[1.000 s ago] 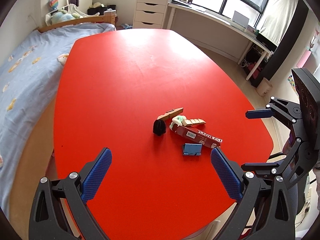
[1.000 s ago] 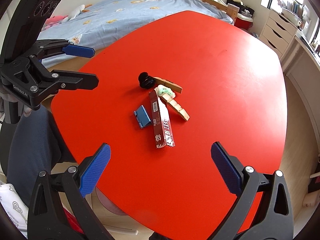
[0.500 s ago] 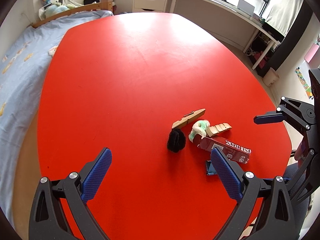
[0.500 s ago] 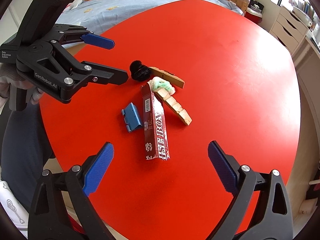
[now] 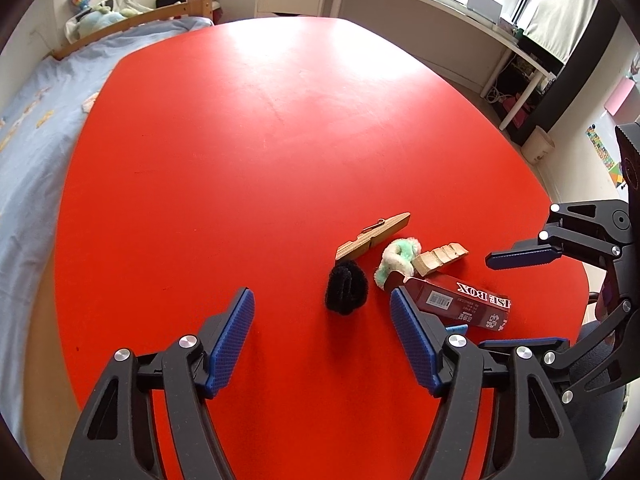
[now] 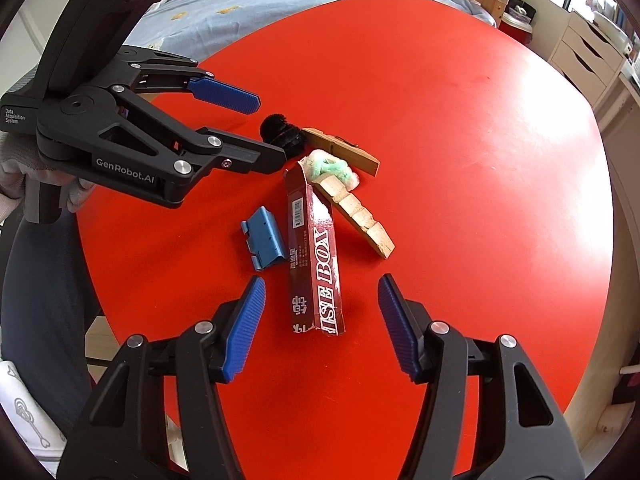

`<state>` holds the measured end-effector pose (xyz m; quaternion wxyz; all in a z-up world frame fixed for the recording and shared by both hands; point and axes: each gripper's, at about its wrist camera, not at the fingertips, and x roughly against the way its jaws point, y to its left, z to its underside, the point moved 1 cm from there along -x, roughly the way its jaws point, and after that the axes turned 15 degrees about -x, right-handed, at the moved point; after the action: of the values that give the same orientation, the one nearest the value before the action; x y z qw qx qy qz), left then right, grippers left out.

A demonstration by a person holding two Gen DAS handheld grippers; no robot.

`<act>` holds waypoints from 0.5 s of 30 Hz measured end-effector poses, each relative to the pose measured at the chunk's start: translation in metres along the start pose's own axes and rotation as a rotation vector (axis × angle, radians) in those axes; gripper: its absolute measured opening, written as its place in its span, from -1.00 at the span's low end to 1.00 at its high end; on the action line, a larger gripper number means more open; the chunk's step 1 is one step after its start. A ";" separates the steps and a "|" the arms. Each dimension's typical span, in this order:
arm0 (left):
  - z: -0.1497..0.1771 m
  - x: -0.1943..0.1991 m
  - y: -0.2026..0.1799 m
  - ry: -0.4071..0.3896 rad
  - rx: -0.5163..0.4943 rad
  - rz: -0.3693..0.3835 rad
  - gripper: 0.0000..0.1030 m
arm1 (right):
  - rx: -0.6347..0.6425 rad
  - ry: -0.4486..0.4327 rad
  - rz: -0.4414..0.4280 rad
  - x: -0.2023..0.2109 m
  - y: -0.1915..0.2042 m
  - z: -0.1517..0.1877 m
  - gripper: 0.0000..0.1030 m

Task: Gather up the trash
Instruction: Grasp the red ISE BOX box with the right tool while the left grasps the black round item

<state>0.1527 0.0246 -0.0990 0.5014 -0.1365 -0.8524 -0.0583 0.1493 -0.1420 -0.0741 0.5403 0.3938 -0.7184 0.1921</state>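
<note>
Two black plastic two-finger grippers, left gripper [image 6: 272, 130] and right gripper [image 6: 320, 324], with blue ribbed pads, silver screws, white "GenRobot.AI" lettering; white-gloved hand [image 6: 12, 184].

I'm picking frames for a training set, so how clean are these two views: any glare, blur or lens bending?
Left wrist view: window glare whitens the far end of the red table, the table's edge bows from the fisheye, and the black fuzzy ball is sharp. Right wrist view: a bright patch sits on the table's right side, the box lettering reads crisply, and dark vignetting fills the corners.
</note>
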 end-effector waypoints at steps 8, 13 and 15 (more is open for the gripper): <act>-0.002 -0.005 -0.004 -0.007 -0.008 0.011 -0.03 | 0.004 0.008 0.003 -0.005 0.001 0.001 -0.15; -0.003 -0.005 -0.006 -0.008 -0.017 0.015 -0.32 | 0.000 0.004 0.000 -0.006 0.001 0.000 -0.38; -0.003 -0.005 -0.007 -0.008 -0.021 0.015 -0.43 | 0.001 0.002 0.001 -0.006 0.002 0.000 -0.47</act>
<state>0.1560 0.0160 -0.1016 0.4972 -0.1484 -0.8525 -0.0630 0.1485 -0.1389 -0.0792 0.5407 0.3935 -0.7180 0.1931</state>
